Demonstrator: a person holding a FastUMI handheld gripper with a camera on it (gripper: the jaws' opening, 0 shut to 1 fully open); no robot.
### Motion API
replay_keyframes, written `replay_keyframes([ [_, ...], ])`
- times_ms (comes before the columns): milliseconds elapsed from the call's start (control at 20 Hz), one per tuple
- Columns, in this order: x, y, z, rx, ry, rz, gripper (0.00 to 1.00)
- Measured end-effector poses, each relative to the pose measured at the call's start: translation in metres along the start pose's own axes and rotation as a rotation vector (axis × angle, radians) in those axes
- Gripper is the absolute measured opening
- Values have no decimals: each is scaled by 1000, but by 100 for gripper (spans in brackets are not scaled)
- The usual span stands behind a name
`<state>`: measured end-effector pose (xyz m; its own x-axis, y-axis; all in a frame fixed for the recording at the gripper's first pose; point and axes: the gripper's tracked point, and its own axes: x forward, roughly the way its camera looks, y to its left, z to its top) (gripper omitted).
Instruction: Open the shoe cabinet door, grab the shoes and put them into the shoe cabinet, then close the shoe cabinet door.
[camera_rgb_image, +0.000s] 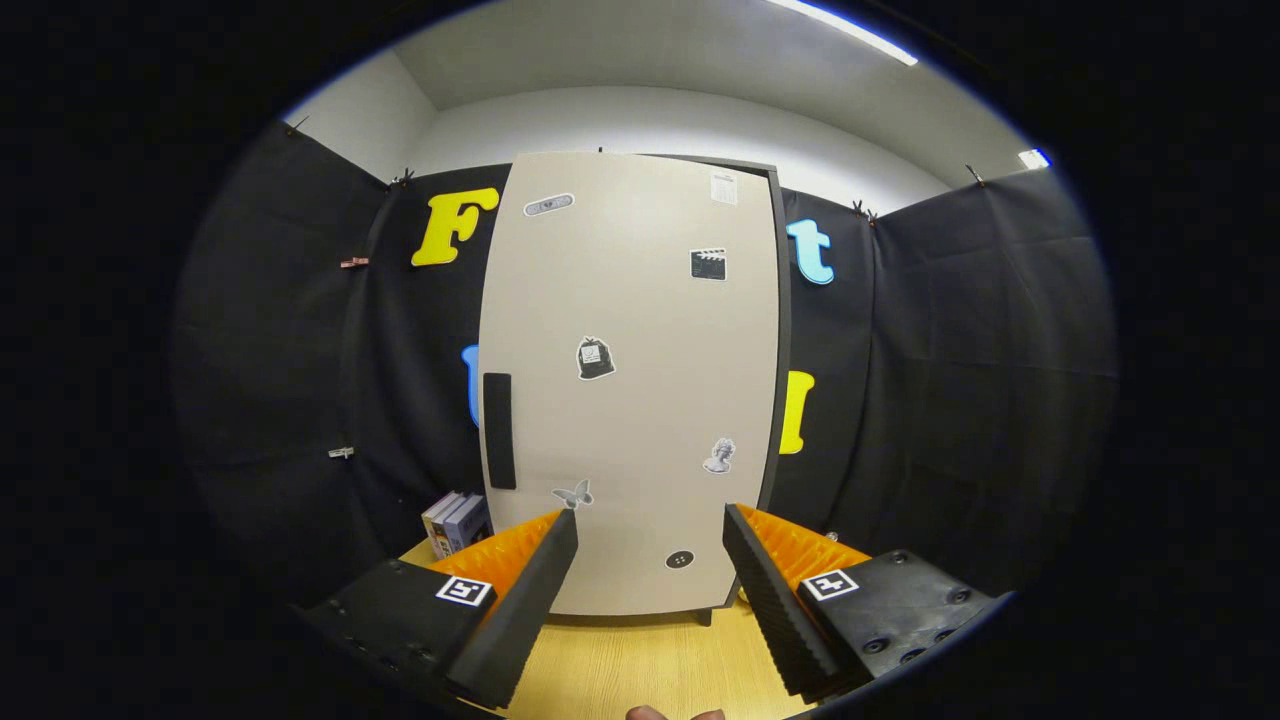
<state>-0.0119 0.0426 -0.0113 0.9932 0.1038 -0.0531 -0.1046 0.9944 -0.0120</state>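
Note:
The shoe cabinet (630, 380) stands upright straight ahead on the wooden floor (640, 665). Its beige door carries several small stickers and looks closed. A black vertical handle (498, 430) sits near the door's left edge, at mid height. My gripper (650, 530) is open, its two black ribbed fingers (530, 590) spread wide with nothing between them. The fingertips point at the lower part of the door, a short way from it. The handle lies up and to the left of the left fingertip.
A few books (455, 522) stand on the floor left of the cabinet, by the black cloth wall (300, 400). More cloth wall closes the right side. A fingertip of the person's hand (650, 713) shows below the gripper.

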Motion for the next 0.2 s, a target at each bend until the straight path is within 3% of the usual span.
replay_keyframes([
  [200,3,0,-1,-1,1,7,96],
])
